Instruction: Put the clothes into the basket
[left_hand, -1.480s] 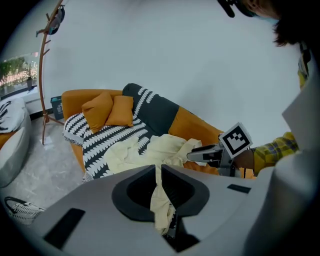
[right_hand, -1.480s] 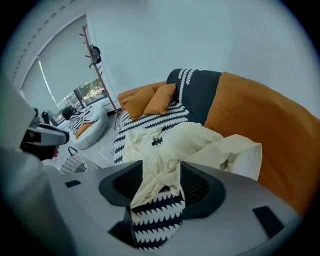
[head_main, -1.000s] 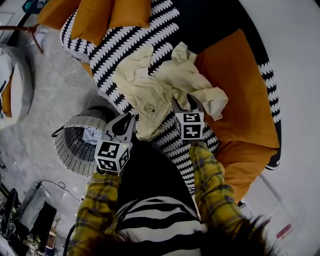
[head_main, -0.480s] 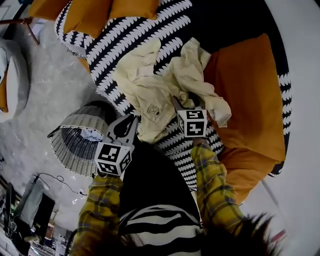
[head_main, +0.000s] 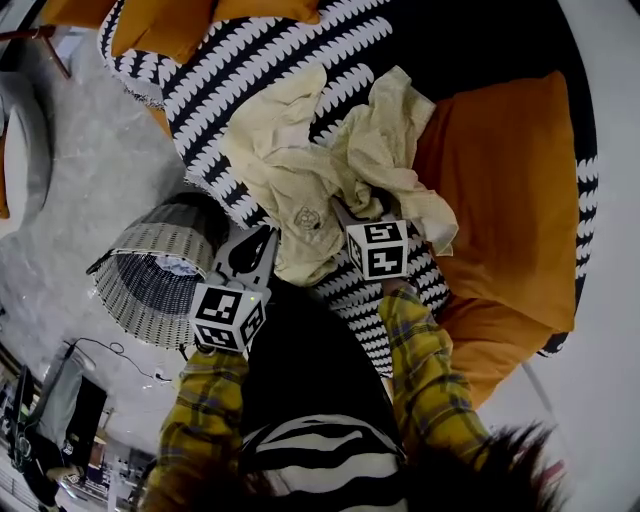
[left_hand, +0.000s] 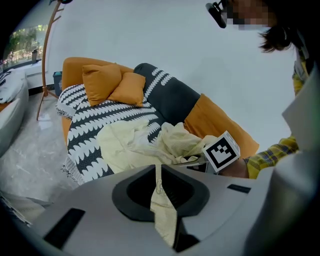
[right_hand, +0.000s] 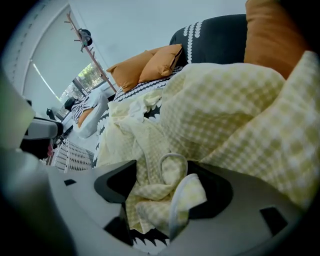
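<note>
right of the basket (head_main: 140, 290) my left gripper (head_main: 264, 238) pinches a thin bit of the yellow clothes (head_main: 300, 180) on the sofa (head_main: 250, 60), and farther right my right gripper (head_main: 362, 210) has just been opening wide, with cloth loose between its fingers.

The clothes (head_main: 300, 170) lie heaped mid-seat on the sofa (head_main: 260, 60). One cushion (head_main: 500, 180) lies on the sofa just right of them, two cushions (head_main: 160, 20) at its far left end. The basket (head_main: 150, 280) sits on the floor (head_main: 80, 180), beside the sofa's front edge.
</note>
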